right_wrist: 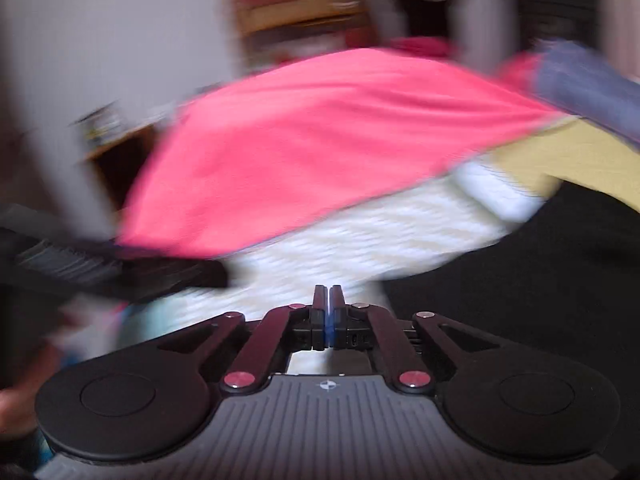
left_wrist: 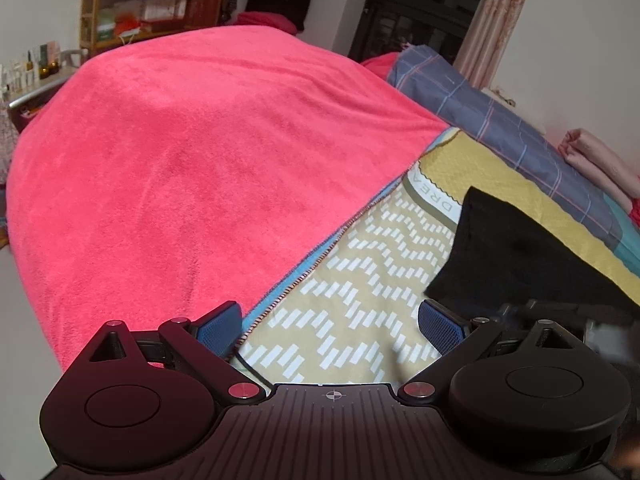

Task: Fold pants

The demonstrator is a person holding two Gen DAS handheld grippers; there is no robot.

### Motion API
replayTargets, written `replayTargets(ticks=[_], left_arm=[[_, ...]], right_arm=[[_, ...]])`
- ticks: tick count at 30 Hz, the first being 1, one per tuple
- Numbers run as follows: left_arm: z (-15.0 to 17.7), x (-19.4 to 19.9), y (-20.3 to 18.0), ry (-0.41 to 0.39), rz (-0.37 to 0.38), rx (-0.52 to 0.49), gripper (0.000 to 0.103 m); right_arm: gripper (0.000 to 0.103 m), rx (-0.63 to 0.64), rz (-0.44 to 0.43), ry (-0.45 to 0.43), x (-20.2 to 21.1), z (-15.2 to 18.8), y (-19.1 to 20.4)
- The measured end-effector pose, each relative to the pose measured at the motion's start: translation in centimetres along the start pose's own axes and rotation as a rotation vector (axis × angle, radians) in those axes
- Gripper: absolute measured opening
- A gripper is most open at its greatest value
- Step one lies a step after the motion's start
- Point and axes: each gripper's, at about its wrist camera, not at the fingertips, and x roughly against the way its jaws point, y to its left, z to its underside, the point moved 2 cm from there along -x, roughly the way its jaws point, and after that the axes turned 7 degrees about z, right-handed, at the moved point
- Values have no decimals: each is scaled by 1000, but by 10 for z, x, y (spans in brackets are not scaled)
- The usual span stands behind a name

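The black pants (left_wrist: 516,256) lie on the patterned bedcover at the right of the left wrist view, one edge raised toward the camera. My left gripper (left_wrist: 330,330) is open and empty, its blue pads (left_wrist: 440,330) just left of the pants' near corner. In the blurred right wrist view the pants (right_wrist: 540,272) fill the right side. My right gripper (right_wrist: 329,312) has its jaws closed together with nothing visible between them. The left gripper's body (right_wrist: 100,268) shows at the left of that view.
A pink fleece blanket (left_wrist: 208,168) covers most of the bed. A yellow and beige patterned cover (left_wrist: 360,300) lies under the pants. A blue plaid quilt (left_wrist: 500,120) and folded pink cloth (left_wrist: 600,164) sit at the right by the wall. Shelves (left_wrist: 152,0) stand behind.
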Motion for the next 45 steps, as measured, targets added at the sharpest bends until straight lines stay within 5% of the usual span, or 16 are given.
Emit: replayTargets(ticks=[2,6,10,12,13,16,19,21,24,30,35,37,43,45], left_arm=[[-2,1,-1,0,3,4,103],[-3,5,-9,-10,8,-38,103],[-6,-2,-18,-5,16,-51,103],[-8,-7,-28,4,44,-48,103],[-10,-10,-35,8,59,-53,103],[-15,-21,-67,16,96,-117,103],[-24,-37,-105,33,131,-193,103],[-30,-53,-131,49,166,-223,103],[-39,-82,-169,92,211,-237,103],[-47,-158,-232,183,269,-232,103],[-35,-224,-233,258,257,-160,103],[-27,-230,-224,207,318,-158,103],[-23,-229,-221,177,342,-169,103],[-22,-227,-221,173,348,-168,103]], right_arm=[[2,67,54,15,-10,8,9],[5,-47,71,-32,20,6,-13],[39,-197,176,-86,50,11,-59],[41,-264,258,-3,39,22,-76],[41,-262,218,62,32,32,-75],[49,-102,162,37,53,37,-49],[51,-229,40,-1,86,43,-68],[53,-294,78,-42,113,50,-91],[63,-394,179,-109,159,68,-138],[67,-722,497,-187,259,134,-265],[74,-1114,863,-305,349,213,-368],[75,-1251,955,-346,376,246,-401],[60,-1411,941,-498,397,282,-451],[15,-1295,1036,-389,391,271,-454]])
